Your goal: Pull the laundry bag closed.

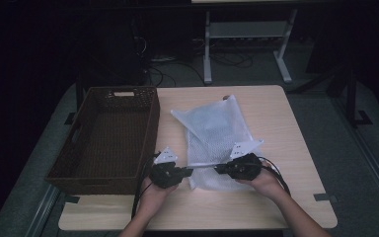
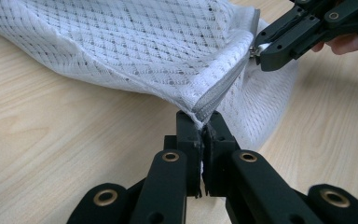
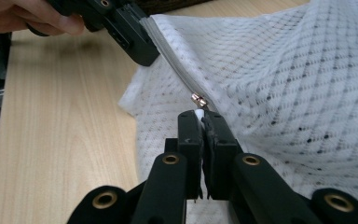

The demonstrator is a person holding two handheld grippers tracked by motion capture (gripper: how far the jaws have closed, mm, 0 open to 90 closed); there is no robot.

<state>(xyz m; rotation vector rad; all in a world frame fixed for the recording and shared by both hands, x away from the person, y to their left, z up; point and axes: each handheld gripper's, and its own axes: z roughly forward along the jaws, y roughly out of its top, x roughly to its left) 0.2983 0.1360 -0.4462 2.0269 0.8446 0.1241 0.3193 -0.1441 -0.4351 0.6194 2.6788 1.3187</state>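
Observation:
A white mesh bag [image 1: 212,133] lies on the wooden table [image 1: 281,118], its near edge lifted between my two grippers. My left gripper [image 2: 201,123] is shut on the bag's corner at one end of the grey zipper [image 2: 223,88]. Its jaws point right in the high view, where the left gripper [image 1: 190,171] faces the right one [image 1: 218,169]. My right gripper [image 3: 200,116] is shut on the white tab of the zipper pull [image 3: 198,100]. The zipper runs taut between them. The right gripper [image 2: 259,50] appears at the top right of the left gripper view, the left gripper [image 3: 142,51] at the top left of the right gripper view.
A dark wicker basket [image 1: 150,133] stands on the left part of the table, close beside the bag, with nothing inside. A person's hands hold both grippers near the table's front edge. Bare wood lies to the right of the bag and in front of the hands.

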